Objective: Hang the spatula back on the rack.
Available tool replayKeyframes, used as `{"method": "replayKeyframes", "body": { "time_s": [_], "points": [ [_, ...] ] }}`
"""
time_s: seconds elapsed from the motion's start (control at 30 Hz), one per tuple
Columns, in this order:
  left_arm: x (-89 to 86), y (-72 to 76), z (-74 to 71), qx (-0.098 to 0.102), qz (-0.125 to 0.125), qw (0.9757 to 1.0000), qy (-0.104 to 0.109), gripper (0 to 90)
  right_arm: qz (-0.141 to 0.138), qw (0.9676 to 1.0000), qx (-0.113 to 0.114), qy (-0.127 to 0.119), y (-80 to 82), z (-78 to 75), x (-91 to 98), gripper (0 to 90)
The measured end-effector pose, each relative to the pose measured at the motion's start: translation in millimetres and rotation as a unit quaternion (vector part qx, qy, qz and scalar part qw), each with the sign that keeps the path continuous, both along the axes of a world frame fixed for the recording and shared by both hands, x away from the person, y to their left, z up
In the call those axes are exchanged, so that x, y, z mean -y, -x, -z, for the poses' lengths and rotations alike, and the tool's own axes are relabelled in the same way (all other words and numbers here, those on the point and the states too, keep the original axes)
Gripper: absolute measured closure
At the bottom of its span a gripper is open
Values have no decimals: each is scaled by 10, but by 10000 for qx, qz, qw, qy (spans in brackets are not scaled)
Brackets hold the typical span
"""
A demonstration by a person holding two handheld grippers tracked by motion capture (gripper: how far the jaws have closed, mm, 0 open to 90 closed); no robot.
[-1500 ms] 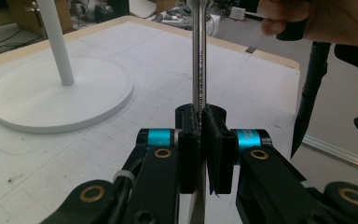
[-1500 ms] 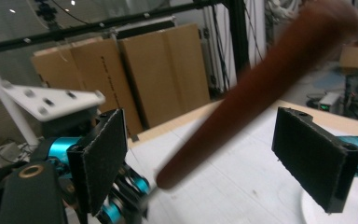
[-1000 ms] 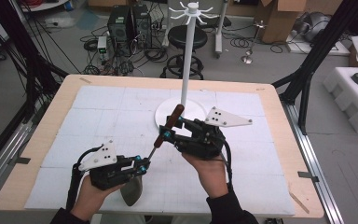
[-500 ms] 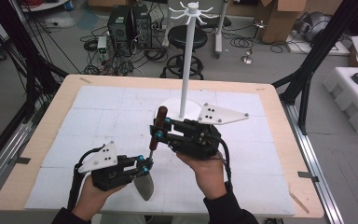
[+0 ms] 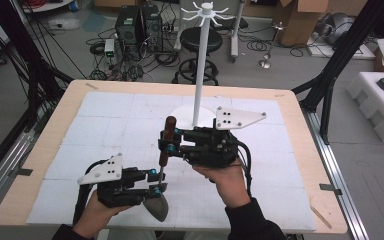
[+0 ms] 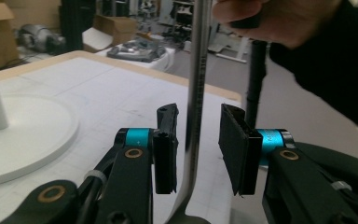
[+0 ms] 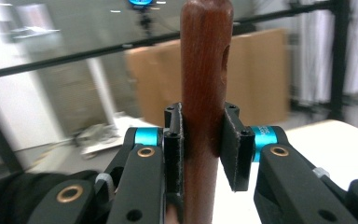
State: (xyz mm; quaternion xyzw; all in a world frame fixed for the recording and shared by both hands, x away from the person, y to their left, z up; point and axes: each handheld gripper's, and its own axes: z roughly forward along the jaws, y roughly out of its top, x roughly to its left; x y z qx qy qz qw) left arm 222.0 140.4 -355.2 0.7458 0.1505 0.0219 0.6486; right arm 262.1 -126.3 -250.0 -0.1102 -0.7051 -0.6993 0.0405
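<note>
A utensil with a dark wooden handle [image 5: 169,137], a thin metal shaft [image 6: 196,93] and a grey metal blade [image 5: 156,206] stands nearly upright over the table's front middle. My right gripper [image 5: 169,143] is shut on the wooden handle [image 7: 204,116], with both pads pressed against it. Lower down, my left gripper [image 5: 156,182] is open. Its jaws [image 6: 198,121] stand on either side of the shaft with a gap on the right. The blade hangs just below the left gripper, near the front edge.
A white hook stand rises from a round base [image 5: 184,113] at the table's back middle, its pole [image 5: 200,75] just behind my right gripper. The same base [image 6: 23,135] shows in the left gripper view. The wooden rim [image 5: 300,150] frames the white mat.
My right gripper has moved left and toward the person, swinging the handle from a rightward tilt to nearly upright. The left gripper shifted slightly right with the blade beneath it.
</note>
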Motion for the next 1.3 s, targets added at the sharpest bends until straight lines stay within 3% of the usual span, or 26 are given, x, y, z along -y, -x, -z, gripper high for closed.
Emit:
{"method": "replayKeyframes", "body": {
  "time_s": [0.1,0.27,0.47,0.67,0.77,0.87,1.0,1.03,1.3],
  "points": [
    [4,3,1,-28,131,9999,76,693,-428,9990,55,-106,-42,19,14,728],
    [23,10,12,-65,256,9996,38,719,-753,9969,64,-222,-77,90,22,728],
    [39,10,24,-26,278,9996,10,816,-771,9967,123,-221,-69,107,11,727],
    [51,27,22,63,159,9998,-61,835,-682,9974,112,-227,-63,127,29,727],
    [45,17,16,26,-13,10000,-88,838,-383,9990,33,-209,-56,130,52,712],
    [33,-8,17,-30,-224,9996,-172,838,212,9996,43,-163,-17,120,72,469],
    [23,-16,6,-18,-422,9990,-110,838,978,9950,117,174,35,121,87,309],
    [23,-17,5,-8,-492,9987,-117,839,1241,9916,137,330,59,135,72,246],
    [21,-21,-4,35,-1001,9948,-205,839,1615,9850,376,481,127,140,6,177]
  ]
}}
